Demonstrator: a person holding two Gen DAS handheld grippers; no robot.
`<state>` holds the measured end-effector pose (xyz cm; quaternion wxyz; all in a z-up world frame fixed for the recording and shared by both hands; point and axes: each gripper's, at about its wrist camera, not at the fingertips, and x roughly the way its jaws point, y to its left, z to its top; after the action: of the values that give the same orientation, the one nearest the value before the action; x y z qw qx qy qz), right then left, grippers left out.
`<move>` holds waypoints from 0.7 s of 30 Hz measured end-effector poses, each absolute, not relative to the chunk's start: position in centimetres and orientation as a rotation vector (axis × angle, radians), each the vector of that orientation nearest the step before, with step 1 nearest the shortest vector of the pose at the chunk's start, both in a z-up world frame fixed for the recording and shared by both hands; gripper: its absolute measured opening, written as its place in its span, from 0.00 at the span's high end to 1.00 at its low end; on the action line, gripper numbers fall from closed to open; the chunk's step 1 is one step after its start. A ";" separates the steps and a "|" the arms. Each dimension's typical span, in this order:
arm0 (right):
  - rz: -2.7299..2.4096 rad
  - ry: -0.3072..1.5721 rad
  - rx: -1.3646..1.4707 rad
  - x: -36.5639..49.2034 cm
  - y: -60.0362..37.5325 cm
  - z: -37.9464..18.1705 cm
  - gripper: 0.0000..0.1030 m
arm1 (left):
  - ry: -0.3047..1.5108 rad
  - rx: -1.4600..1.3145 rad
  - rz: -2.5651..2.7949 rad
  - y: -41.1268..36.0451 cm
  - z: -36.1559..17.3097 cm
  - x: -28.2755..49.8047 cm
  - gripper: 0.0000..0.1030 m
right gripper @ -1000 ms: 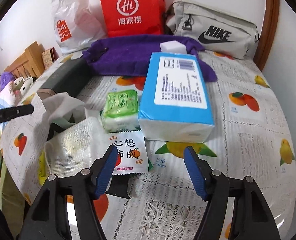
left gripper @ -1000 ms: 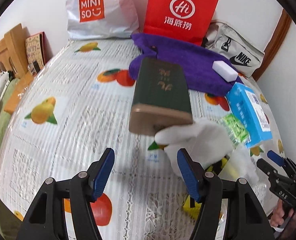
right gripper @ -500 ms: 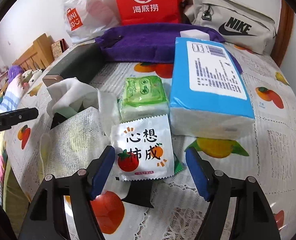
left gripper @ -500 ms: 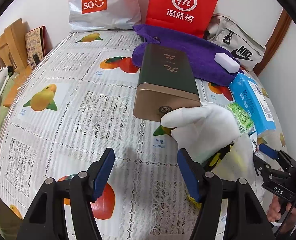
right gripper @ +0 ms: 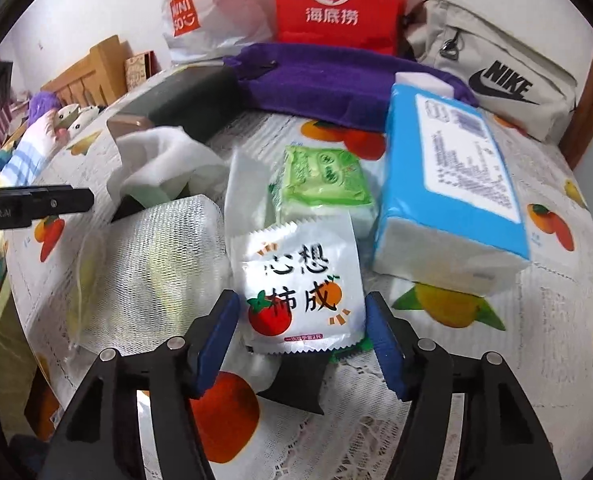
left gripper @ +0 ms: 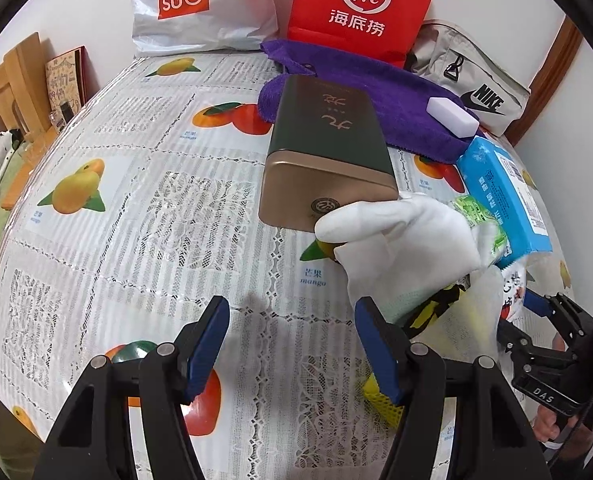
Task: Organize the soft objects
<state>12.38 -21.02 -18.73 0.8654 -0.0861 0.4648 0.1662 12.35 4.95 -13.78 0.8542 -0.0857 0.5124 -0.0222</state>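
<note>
Right gripper [right gripper: 302, 336] jaws, just closing, straddle white sachet [right gripper: 302, 280] without pinching; slick wrapper may slip or drag green pack [right gripper: 324, 178]; left gripper [left gripper: 292, 350] open, empty.

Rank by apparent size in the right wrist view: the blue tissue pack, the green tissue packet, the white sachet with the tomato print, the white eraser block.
1. blue tissue pack
2. white sachet, though it is nearest the camera
3. green tissue packet, close to the sachet, so that order is unsure
4. white eraser block, farthest and partly hidden
</note>
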 end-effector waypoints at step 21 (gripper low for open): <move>0.248 0.917 -0.056 9.0 -26.0 -16.8 0.53 | 1.019 -0.202 -0.141 3.5 -13.2 12.8 0.39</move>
<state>8.97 -25.96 -16.78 0.8889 -0.0269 0.4413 0.1195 12.76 3.49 -13.25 0.8658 -0.0966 0.4863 -0.0672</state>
